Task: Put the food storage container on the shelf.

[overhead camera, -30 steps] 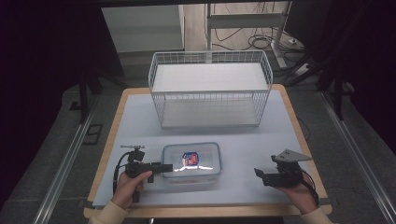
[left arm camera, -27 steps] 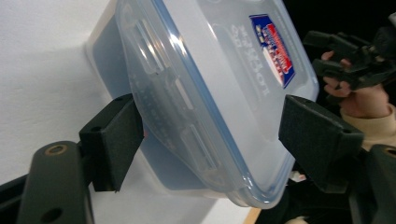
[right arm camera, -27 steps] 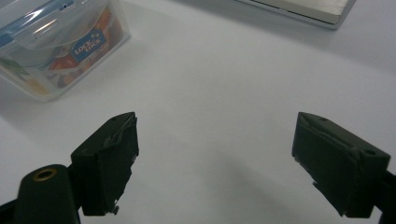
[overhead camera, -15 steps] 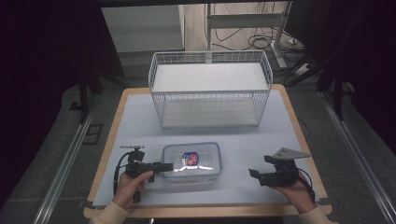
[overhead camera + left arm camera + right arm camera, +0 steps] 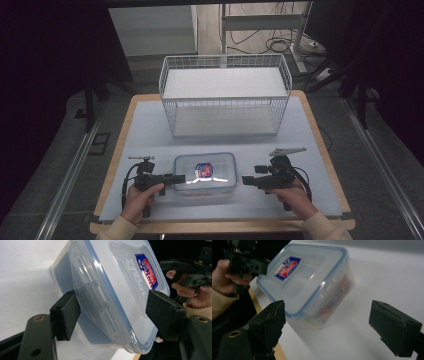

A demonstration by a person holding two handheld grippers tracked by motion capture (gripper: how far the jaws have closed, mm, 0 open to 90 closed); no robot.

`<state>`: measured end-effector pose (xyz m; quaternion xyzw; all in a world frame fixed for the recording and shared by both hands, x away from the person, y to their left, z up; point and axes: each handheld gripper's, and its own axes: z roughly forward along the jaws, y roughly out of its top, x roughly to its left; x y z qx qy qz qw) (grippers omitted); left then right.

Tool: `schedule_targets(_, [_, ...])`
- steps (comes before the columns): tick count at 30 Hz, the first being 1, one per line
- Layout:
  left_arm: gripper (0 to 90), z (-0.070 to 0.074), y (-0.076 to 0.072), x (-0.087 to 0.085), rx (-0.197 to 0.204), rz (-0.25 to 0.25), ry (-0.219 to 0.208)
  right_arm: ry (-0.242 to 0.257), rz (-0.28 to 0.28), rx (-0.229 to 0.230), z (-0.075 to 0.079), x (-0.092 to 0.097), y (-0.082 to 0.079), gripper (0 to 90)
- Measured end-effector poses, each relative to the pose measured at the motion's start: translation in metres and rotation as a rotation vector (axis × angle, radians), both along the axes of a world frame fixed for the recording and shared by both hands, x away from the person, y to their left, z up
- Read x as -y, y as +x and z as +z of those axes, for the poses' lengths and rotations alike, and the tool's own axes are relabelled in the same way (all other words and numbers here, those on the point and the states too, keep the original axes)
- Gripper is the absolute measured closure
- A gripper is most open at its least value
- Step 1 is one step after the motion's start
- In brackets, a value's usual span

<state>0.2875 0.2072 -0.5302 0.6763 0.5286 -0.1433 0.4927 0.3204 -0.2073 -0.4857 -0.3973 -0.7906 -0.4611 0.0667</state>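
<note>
Fingers [image 5: 66, 315] of the left gripper [image 5: 112, 312] stand either side of the near short end of the clear lidded container [image 5: 112, 290]; one pad lies against the side wall under the lid rim, the other sits over the lid with a gap that cannot be judged closed. Its jaws have just been narrowing around that end; a firm clamp cannot be confirmed. The high view places this gripper [image 5: 176, 179] at the container's [image 5: 205, 172] nine o'clock, tips at the left wall, held by the left hand [image 5: 140, 197].

The container rests on the pale table mat [image 5: 150, 130], at six o'clock from the white wire basket [image 5: 225, 95], well apart from it. The left gripper view shows the lid's blue seal and latch tabs along the side; the high view gives just the lid and its red-and-blue label [image 5: 203, 169].

At the container's three o'clock, the right gripper [image 5: 246, 181] points at the right wall, close but apart, carried by the right hand [image 5: 295, 195]. The right gripper view shows its jaws wide apart with nothing between them [image 5: 327, 322], the container [image 5: 307, 282] ahead and red printed contents visible through the side wall, blurred.
</note>
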Motion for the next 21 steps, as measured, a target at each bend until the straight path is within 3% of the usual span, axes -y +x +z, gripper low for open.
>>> schedule_targets(5, [28.0,0.000,0.000,0.000,0.001,-0.001,0.001,0.001,0.000,-0.063,-0.006,-0.022,0.013,13.9])
schedule_targets(21, [27.7,0.000,0.000,0.000,0.006,-0.005,0.004,-0.009,0.023,-0.156,-0.019,-0.048,0.026,15.9])
